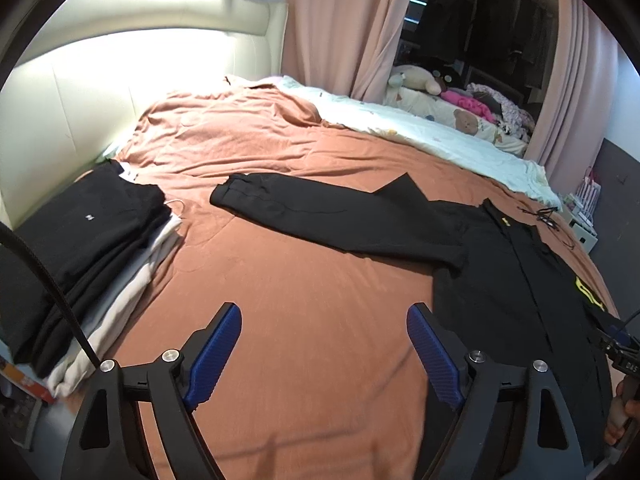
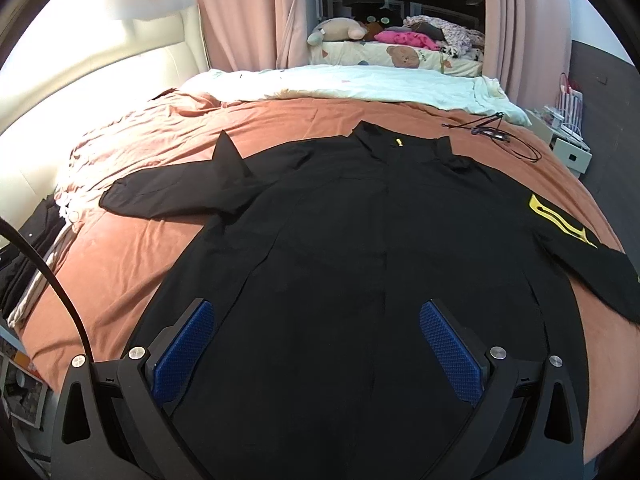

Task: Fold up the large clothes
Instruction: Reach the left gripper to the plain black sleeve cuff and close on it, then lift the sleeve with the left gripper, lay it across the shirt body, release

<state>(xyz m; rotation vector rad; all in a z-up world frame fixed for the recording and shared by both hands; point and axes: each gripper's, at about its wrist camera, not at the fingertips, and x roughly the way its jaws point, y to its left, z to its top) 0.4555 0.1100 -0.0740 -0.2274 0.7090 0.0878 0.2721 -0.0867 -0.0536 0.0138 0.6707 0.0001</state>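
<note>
Both grippers, left (image 1: 324,350) & right (image 2: 316,350), angled down w/ jaws wide, empty, over flat black jacket (image 2: 360,240) on rust bedspread (image 1: 300,300).

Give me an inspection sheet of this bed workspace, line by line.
Surface: rust-coloured bedspread, wrinkled near the headboard.
Job's things: black jacket spread flat, both sleeves out; yellow patch on one sleeve.
Clutter: stack of folded clothes at the bed's edge; pale quilt along the far side.
Grippers: left tool open over bare bedspread; right tool open above the jacket's lower part, holding nothing.
Cables: thin black cord beyond the collar.
Surroundings: pink curtains, plush toys.
</note>
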